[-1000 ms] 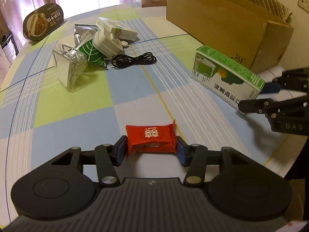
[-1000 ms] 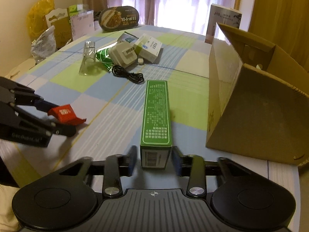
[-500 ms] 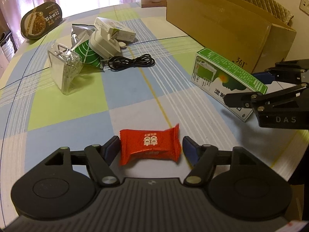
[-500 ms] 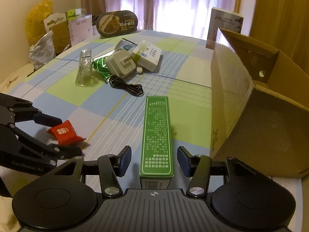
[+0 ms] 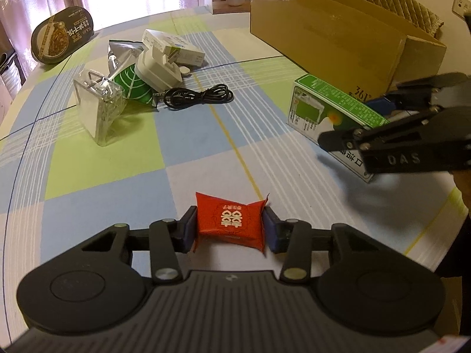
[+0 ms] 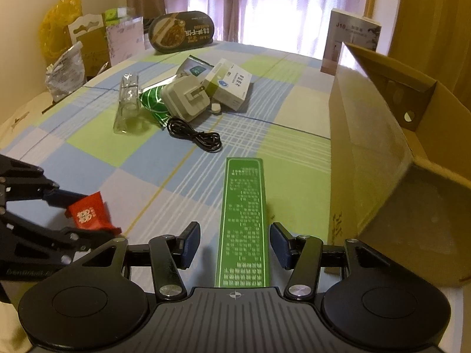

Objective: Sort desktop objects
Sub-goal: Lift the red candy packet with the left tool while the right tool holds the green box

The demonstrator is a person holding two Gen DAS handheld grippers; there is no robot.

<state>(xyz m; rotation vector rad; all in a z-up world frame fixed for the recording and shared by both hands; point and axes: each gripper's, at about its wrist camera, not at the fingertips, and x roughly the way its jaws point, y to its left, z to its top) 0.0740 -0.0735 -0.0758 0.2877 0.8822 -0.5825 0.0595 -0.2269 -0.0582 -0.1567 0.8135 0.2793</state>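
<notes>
Left claw (image 5: pixel 229 229) clamps red packet (image 5: pixel 231 223); right claw (image 6: pixel 235 244) wide; checked tablecloth (image 5: pixel 117 161), curtains (image 6: pixel 265 3).

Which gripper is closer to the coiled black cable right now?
Neither clearly. The coiled black cable lies far ahead of both: the left gripper clamps the red packet, the right gripper straddles the green box.

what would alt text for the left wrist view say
The left gripper pinches a red candy packet over a checked tablecloth. To the right, the right gripper straddles a green carton beside a cardboard box.
</notes>
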